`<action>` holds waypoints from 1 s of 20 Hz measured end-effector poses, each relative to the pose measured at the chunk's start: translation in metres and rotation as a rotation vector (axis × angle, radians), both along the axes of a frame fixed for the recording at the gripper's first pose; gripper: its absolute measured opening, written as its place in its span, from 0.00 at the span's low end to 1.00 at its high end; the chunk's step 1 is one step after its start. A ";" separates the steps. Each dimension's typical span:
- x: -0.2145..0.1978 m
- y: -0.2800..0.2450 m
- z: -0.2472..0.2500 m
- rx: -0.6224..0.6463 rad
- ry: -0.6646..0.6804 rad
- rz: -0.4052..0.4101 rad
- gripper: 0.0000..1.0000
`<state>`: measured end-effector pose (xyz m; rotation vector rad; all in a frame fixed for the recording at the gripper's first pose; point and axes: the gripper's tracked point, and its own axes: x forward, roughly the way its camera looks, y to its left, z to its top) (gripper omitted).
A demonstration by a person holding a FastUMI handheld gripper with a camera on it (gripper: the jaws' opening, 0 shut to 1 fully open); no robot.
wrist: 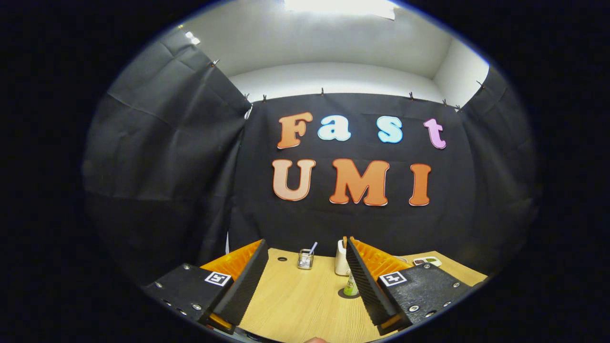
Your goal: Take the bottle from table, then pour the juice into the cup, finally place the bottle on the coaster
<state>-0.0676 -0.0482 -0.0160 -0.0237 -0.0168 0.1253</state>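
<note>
Wooden table (295,305) is the biggest thing we've got here, light grain, running back to the black cloth wall. Our gripper (305,281) sits over its near edge with the fingers spread wide, nothing between them. The white cup (340,259) stands toward the table's far side, and the small bottle (351,286), green label and pale cap, is on a dark coaster (344,294) just in front of it, tucked against the right finger. A wire holder (305,259) stands left of the cup.

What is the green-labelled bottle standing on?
The bottle stands on a dark round coaster on the wooden table. The open gripper's right finger covers the coaster's far side.
</note>
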 end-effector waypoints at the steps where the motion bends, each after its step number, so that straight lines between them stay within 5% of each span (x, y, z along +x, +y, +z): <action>1: -0.005 0.000 0.008 0.004 -0.026 0.003 0.97; 12: -0.029 0.007 0.053 -0.041 -0.111 0.004 0.97; 20: -0.028 0.004 0.041 -0.045 -0.089 -0.003 0.97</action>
